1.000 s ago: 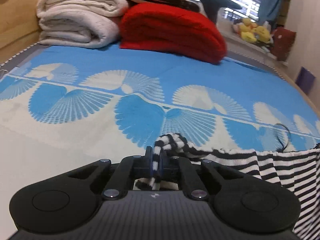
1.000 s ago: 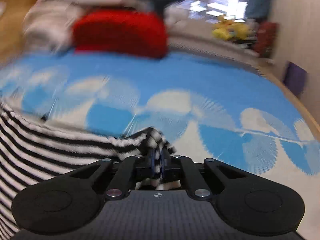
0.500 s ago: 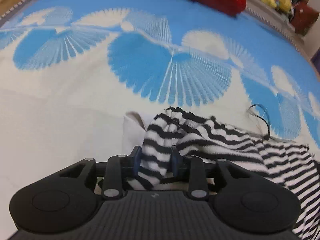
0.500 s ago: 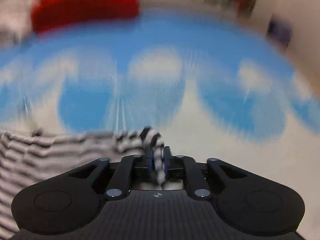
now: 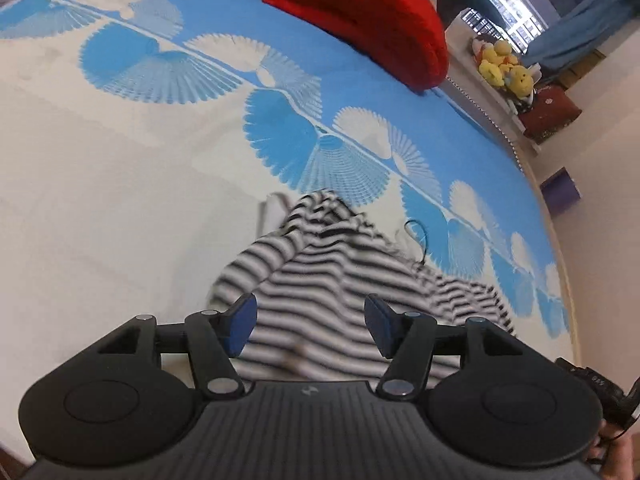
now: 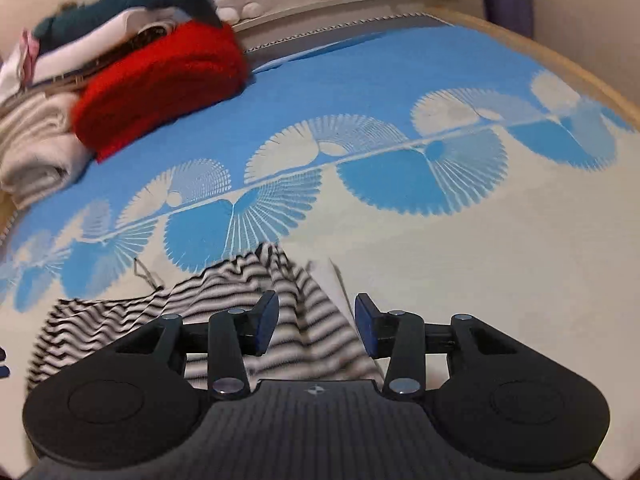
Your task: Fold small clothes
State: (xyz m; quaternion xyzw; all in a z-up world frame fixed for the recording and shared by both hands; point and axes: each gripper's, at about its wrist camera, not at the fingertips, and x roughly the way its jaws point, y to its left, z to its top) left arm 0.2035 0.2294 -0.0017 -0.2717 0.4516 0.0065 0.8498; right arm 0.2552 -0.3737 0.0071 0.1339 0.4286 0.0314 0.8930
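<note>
A small black-and-white striped garment (image 5: 332, 276) lies in a loose heap on the blue-and-cream bedspread (image 5: 120, 184). It also shows in the right wrist view (image 6: 224, 304). My left gripper (image 5: 310, 326) is open just above the garment, holding nothing. My right gripper (image 6: 316, 322) is open over the garment's right edge, holding nothing. A thin black cord (image 5: 418, 236) lies by the garment's far side.
A red folded blanket (image 5: 360, 20) and cream folded blankets (image 6: 32, 148) are stacked at the far side of the bed. Yellow plush toys (image 5: 504, 68) sit on a ledge beyond. The wooden bed edge (image 6: 560, 60) curves at the right.
Both grippers were shut on the striped garment's corners and have opened and let go. The garment has dropped onto the bedspread. Both views have tilted.
</note>
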